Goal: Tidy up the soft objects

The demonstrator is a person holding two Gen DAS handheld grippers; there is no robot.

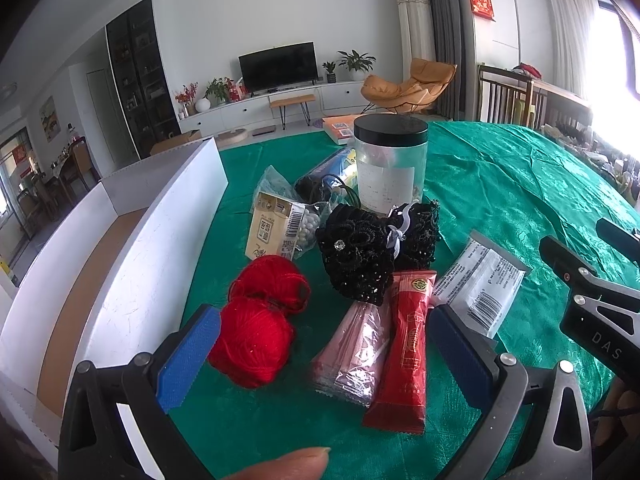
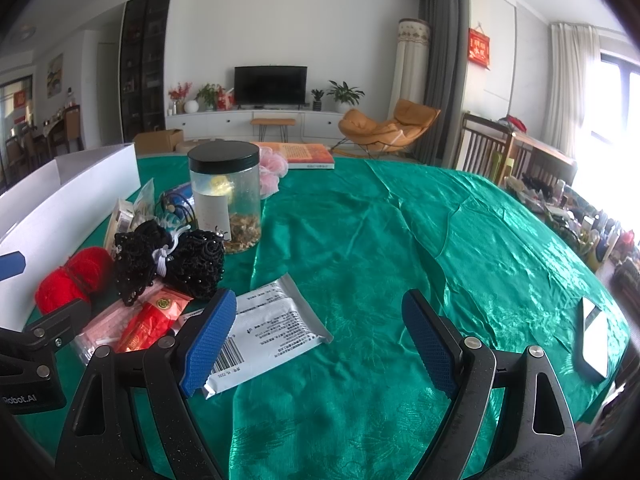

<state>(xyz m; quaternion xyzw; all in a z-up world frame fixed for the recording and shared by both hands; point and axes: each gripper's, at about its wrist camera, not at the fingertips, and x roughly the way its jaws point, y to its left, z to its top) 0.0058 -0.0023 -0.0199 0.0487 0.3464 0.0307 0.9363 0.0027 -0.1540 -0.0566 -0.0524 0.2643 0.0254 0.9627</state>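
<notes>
both tongs, left tongs (image 1: 324,354) and right tongs (image 2: 316,340), hover wide open and empty over the green surface (image 2: 380,240), red yarn (image 1: 260,320) just beside the left pair.

The jar (image 1: 390,164) hides whatever sits behind it in the left wrist view, and the black beaded fabric (image 1: 372,254) covers the tops of the red packet (image 1: 406,348) and pink packet (image 1: 356,354). The silver packet's (image 2: 264,332) print is too small to read. The white box (image 1: 120,280) runs off the left edge.
</notes>
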